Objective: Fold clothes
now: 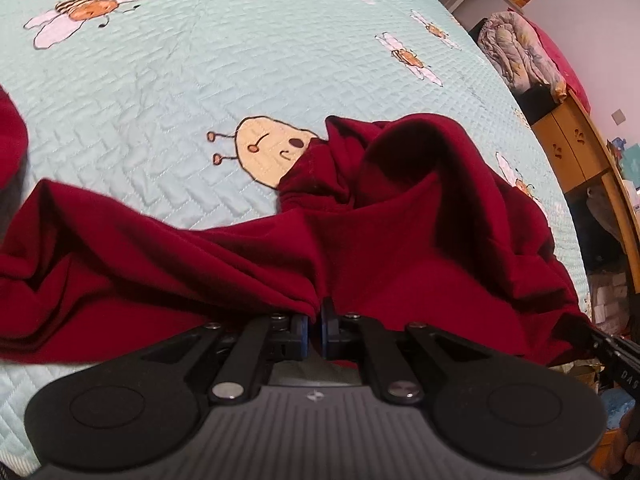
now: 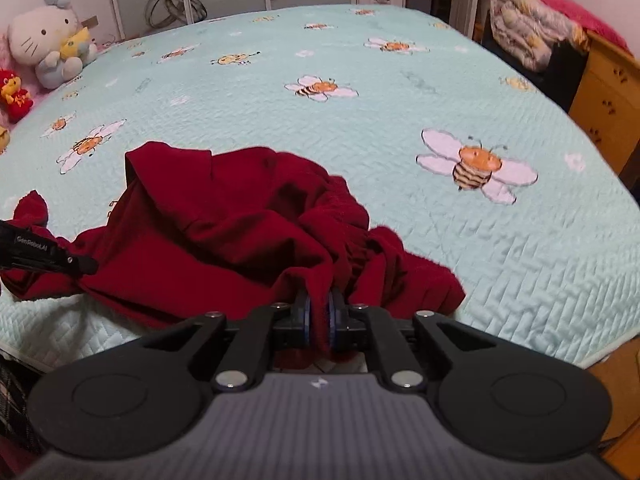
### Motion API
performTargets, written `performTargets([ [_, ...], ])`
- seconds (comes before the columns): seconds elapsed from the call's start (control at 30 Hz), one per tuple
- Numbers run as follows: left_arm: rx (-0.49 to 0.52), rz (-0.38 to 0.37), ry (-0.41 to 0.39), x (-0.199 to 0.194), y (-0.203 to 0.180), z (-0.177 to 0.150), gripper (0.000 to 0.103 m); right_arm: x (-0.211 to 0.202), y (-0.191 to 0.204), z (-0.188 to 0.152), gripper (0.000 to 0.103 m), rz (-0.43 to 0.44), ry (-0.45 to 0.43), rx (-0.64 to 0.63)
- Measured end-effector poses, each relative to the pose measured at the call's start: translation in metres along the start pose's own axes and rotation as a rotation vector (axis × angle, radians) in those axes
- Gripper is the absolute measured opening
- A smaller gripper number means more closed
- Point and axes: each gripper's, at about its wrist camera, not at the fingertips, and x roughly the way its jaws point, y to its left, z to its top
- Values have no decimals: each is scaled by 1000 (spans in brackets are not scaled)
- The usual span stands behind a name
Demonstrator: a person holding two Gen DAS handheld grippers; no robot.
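Left wrist view, garment: a dark red garment [image 1: 400, 216] lies crumpled on the near part of the bed, its long axis running left to right across the picture.
Left wrist view, garment shape: a flatter stretch trails to the left; a raised, folded heap stands at the right, with a ribbed cuff-like end pointing away towards a printed bee face.
Left wrist view, fabric: soft matte knit with deep rounded folds.
Left wrist view, left gripper [image 1: 315, 320]: black arms with blue pads, jaws closed tight on a fold at the garment's near edge.
Left wrist view, bedspread [image 1: 160, 100]: pale mint quilt stitched in a brick pattern, printed with cartoon bees.
Right wrist view, garment: the same garment [image 2: 224, 232] sits near the front edge of the bed, left of centre, bunched into a mound that stretches left to right.
Right wrist view, right gripper [image 2: 319, 312]: jaws nearly together, pinching a thick gather of red cloth between the blue pads.
Right wrist view, other gripper: the left gripper [image 2: 86, 266] enters from the left and meets the garment's left end.
Right wrist view, surroundings: a white plush cat [image 2: 46, 44] sits at the far left corner; a wooden cabinet [image 2: 604, 92] stands at the right.
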Motion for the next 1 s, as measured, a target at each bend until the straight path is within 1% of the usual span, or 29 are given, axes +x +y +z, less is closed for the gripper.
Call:
performTargets([
  [0.13, -2, 6, 0, -5, -2, -3, 4, -2, 1, 7, 10, -9, -21, -15],
  [0.33, -6, 12, -25, -13, 0, -2, 4, -5, 2, 16, 10, -20, -39, -19],
  [0.57, -14, 16, -70, -27, 5, 1, 4, -5, 7, 21, 11, -22, -54, -29],
  [0.67, -33, 19, -113, -39, 11, 2, 4, -5, 7, 22, 12, -14, -61, -22],
  [0.77, -56, 12, -154, -55, 20, 2, 4, -1, -3, 19, 12, 20, -51, 41],
  [0.83, -65, 5, -168, -66, 29, 0, 4, 3, -18, 14, 12, 62, -43, 131],
  [0.9, -71, 6, -165, -73, 38, -5, 4, 8, -32, 9, 12, 98, -40, 222],
  [0.97, -98, 2, -153, -77, 50, -11, 4, 14, -42, 5, 13, 102, -37, 276],
  [1.0, -114, 5, -151, -79, 56, -14, 4, 19, -43, 5, 13, 100, -36, 280],
])
